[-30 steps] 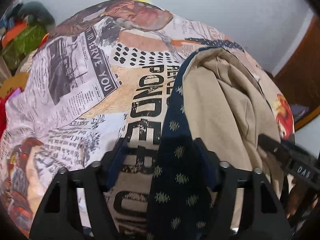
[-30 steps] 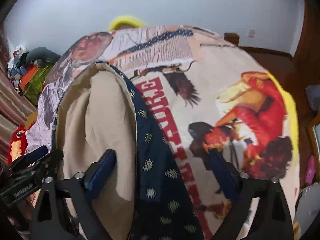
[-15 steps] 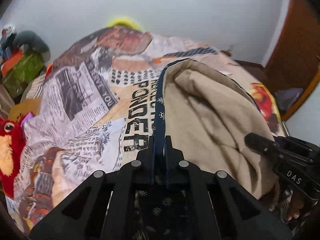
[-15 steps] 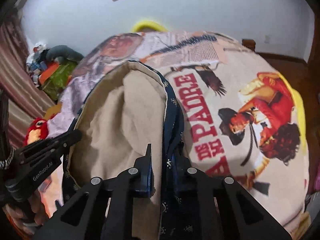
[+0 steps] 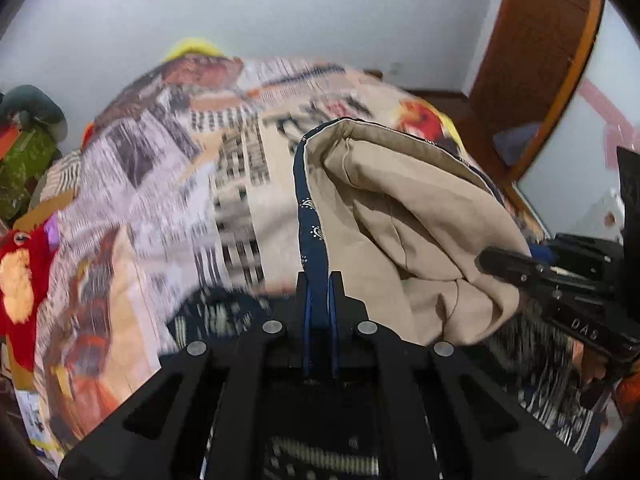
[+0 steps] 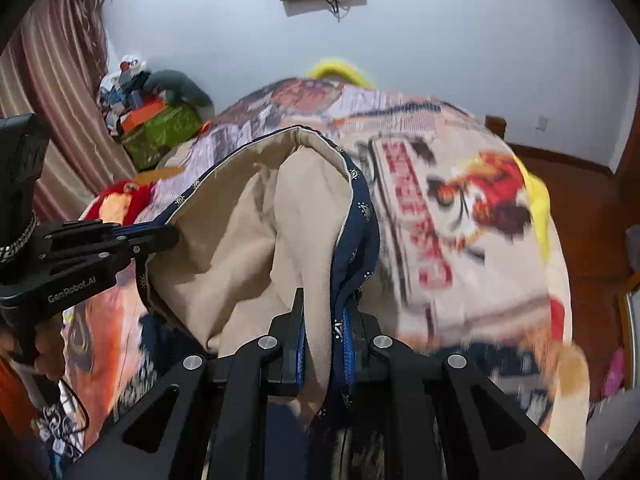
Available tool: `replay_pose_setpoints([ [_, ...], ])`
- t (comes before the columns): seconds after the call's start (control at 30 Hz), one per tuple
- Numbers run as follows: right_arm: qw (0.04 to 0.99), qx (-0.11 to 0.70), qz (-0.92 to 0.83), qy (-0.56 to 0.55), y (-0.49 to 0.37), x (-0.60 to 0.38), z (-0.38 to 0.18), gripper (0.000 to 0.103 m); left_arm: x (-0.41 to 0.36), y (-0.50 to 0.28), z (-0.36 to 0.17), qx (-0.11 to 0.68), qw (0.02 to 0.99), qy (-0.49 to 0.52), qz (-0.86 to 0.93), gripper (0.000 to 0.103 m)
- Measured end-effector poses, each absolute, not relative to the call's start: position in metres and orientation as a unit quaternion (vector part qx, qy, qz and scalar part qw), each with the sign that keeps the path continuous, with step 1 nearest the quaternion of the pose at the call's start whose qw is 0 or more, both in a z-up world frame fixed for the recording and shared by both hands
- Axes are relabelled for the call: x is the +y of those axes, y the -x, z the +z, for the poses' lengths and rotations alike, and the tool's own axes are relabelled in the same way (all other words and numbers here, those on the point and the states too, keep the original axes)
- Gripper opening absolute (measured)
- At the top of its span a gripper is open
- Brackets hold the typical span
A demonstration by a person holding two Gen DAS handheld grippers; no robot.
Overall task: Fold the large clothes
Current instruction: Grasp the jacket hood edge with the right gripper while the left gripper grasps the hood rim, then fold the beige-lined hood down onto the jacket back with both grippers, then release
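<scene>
Left wrist: both tools (image 5: 318,312) (image 6: 324,344) pinch garment (image 5: 400,216) hem; fold points away.

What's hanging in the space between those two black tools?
The garment, navy patterned outside with beige lining, sags between the left tool and right tool; each pinches an edge. Both wrist views show it.

A bed fills the middle of both wrist views, covered by a printed bedspread (image 5: 168,200) of newspaper-style text blocks and poster pictures, with red lettering and a red-and-orange figure (image 6: 492,188) toward the right of the right wrist view. A yellow pillow (image 6: 336,68) peeks over the far edge at upper centre. A red plush toy (image 5: 24,280) sits at the bed's left edge.
</scene>
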State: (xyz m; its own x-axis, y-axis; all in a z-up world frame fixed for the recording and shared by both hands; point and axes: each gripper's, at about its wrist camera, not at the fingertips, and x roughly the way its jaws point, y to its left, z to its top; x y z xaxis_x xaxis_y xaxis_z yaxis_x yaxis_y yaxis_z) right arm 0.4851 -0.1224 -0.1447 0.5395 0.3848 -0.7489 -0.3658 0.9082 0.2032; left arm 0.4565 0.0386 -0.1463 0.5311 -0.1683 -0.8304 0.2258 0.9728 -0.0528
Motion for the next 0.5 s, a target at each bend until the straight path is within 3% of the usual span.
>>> replay_pose_setpoints([
  [0.4, 0.851, 0.481, 0.210, -0.016, -0.421, -0.133, -0.183, 0.013, 0.043, -0.393, -0.196, 0.505, 0.858, -0.037, -0.084, 0.007],
  [0.5, 0.845, 0.491, 0.210, -0.008, -0.417, -0.133, -0.181, 0.022, 0.041, -0.384, -0.194, 0.500, 0.860, -0.061, -0.083, 0.009],
])
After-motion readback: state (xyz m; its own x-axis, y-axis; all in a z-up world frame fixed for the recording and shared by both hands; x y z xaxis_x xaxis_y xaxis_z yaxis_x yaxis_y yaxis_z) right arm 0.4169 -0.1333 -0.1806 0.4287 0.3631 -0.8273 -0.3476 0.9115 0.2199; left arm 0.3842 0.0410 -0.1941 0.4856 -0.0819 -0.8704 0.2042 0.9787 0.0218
